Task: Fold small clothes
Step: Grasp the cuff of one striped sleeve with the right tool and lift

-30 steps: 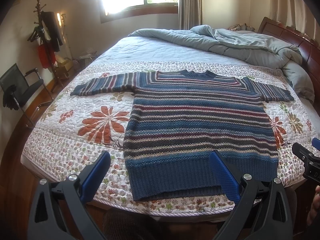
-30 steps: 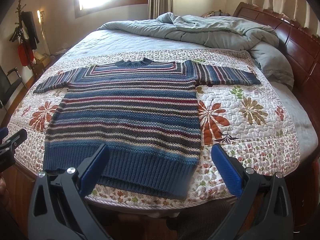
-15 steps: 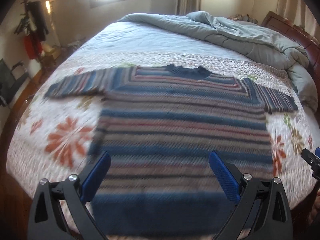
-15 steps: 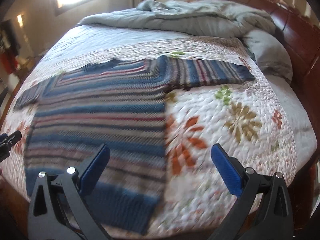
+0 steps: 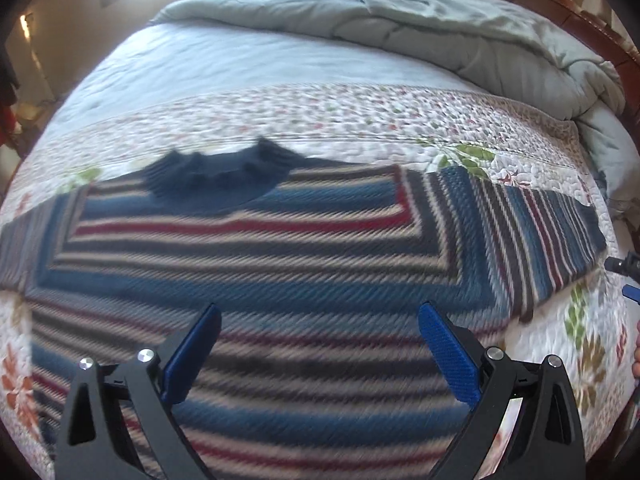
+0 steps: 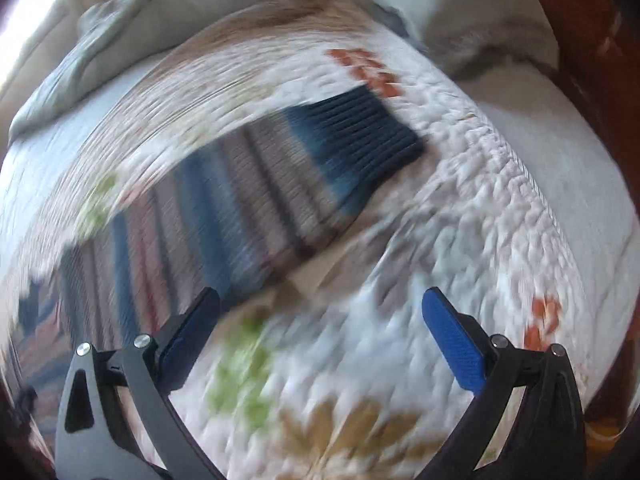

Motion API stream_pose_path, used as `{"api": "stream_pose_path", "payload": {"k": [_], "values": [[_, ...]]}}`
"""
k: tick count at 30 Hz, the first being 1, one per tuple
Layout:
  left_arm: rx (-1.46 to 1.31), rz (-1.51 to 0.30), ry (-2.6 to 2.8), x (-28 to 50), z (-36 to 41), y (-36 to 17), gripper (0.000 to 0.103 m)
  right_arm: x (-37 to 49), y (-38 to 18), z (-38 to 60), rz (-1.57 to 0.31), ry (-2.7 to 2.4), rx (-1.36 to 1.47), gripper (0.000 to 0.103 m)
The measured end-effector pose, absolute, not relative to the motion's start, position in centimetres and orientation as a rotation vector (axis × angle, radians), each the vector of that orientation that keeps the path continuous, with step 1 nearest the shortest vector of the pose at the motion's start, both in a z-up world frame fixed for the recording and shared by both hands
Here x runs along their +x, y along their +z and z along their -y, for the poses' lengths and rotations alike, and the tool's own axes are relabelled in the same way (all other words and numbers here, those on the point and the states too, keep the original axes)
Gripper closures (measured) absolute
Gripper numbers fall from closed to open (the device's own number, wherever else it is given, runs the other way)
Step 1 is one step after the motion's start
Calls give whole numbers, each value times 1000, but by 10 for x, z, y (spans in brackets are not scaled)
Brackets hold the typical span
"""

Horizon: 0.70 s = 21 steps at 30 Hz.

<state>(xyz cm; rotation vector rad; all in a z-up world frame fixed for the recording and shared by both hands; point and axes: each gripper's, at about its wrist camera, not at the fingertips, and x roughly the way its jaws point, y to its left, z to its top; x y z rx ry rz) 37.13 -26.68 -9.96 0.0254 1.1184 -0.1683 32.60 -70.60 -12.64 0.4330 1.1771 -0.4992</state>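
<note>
A striped knit sweater (image 5: 280, 264) in blue, red and beige lies flat on the bed, its dark blue collar (image 5: 216, 178) toward the far side. My left gripper (image 5: 318, 354) is open and empty, low over the sweater's chest. The sweater's right sleeve (image 6: 248, 196) with its dark blue cuff (image 6: 368, 136) shows in the blurred right wrist view. My right gripper (image 6: 320, 336) is open and empty, over the quilt just beside that sleeve. Its tip (image 5: 624, 268) shows at the right edge of the left wrist view.
The sweater rests on a white floral quilt (image 5: 400, 120) that covers the bed. A rumpled grey-green duvet (image 5: 440, 28) is piled at the far side. A dark wooden headboard (image 5: 580, 28) runs along the right. The bed's right edge (image 6: 580, 184) drops off past the cuff.
Both grippers have moved forward over the bed, from beyond the hem toward the upper part of the sweater. The right gripper has swung right toward the right sleeve. Both stay open.
</note>
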Motion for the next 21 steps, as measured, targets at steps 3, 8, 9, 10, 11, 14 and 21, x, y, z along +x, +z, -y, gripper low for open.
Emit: {"api": "stream_pose_path", "payload": {"k": [3,8,9,10,11,14,21], "values": [[24,-1126,-179,386,290,-114,4,343,-149,737,-1218,-482,519,3],[37,-1136,-195,405,325,-131,4,359,-167,753,-1209,-452,548,3],[36,-1135,-198,408,331,-133,4,362,-169,754,-1212,-448,543,3],[32,-1132,-203,410,339,-135,4,365,-170,756,-1215,-449,534,3],[32,-1130,-206,412,344,-136,4,368,-171,755,-1215,-451,522,3],[58,-1127,-213,414,360,-140,4,375,-174,761,-1200,-462,513,7],[72,-1101,-192,409,336,-134,4,376,-153,761,-1144,-453,502,89]]}}
